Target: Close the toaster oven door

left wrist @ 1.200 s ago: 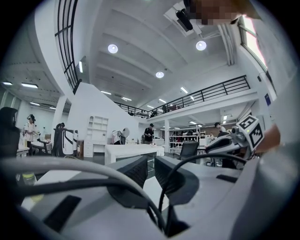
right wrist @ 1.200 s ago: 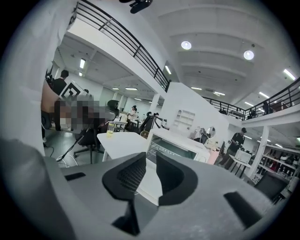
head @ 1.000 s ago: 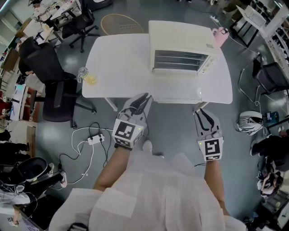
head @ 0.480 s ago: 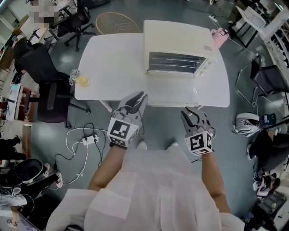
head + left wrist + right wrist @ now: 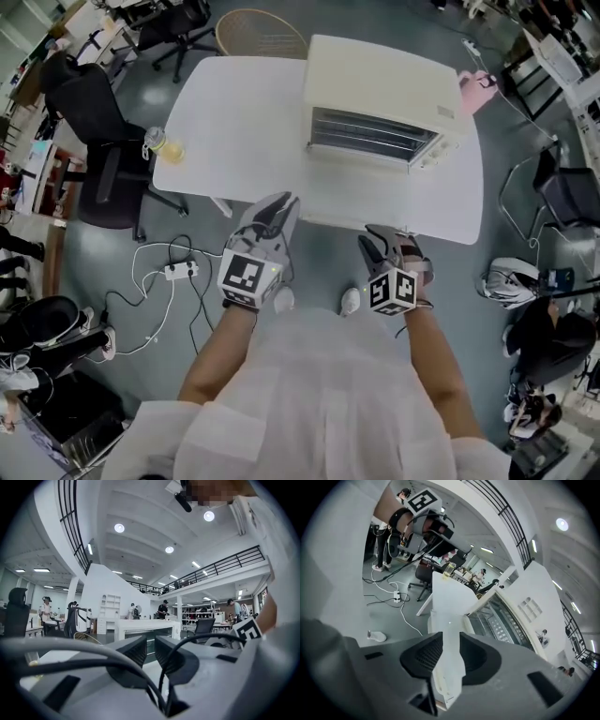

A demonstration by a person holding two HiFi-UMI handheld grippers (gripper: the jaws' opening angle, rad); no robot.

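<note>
Both at table (image 5: pixel 242 122) rim: L hand-held gripper (image 5: pixel 278 202) slightly apart, empty; R hand-held gripper (image 5: pixel 380 243) just opening astride door (image 5: pixel 449 631) edge

A grey floor (image 5: pixel 84 253) spreads all round the white table (image 5: pixel 244 122). A black office chair (image 5: pixel 94 122) stands just off the table's left end, and a round wicker piece (image 5: pixel 258 36) lies beyond its far edge. A power strip (image 5: pixel 178 271) with trailing cables lies near its front left leg. Overhead, round ceiling lights (image 5: pixel 119 528) glow. A black-railed gallery (image 5: pixel 225 562) runs well beyond the table.
</note>
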